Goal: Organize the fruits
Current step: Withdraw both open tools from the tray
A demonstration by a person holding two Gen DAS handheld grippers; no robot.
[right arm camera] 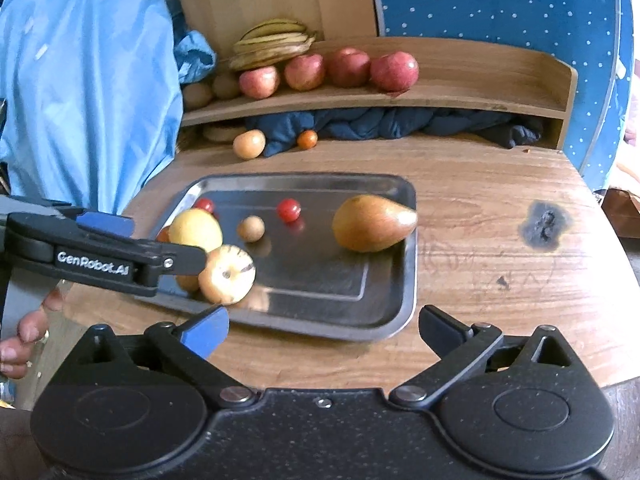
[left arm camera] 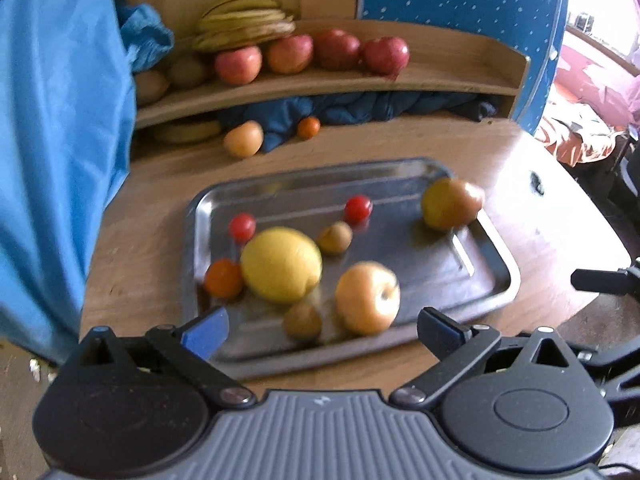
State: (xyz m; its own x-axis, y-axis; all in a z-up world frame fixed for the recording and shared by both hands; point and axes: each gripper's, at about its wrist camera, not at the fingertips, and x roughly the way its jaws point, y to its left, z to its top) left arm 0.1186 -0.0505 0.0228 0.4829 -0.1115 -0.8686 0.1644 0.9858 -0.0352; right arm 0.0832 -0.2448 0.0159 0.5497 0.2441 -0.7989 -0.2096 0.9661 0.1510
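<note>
Left wrist view: left gripper (left arm camera: pixel 322 330) jaws spread wide, empty, above shiny rectangular steel tray (left arm camera: pixel 496 292) holding pale yellow apple (left arm camera: pixel 367 298). Right gripper (right arm camera: pixel 323 330) likewise agape, empty.

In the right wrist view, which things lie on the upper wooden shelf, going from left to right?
Two brown kiwis → four red apples, first, second, third, fourth. The bananas lie behind and above the left apples, so they have no clear place in the order.
</note>
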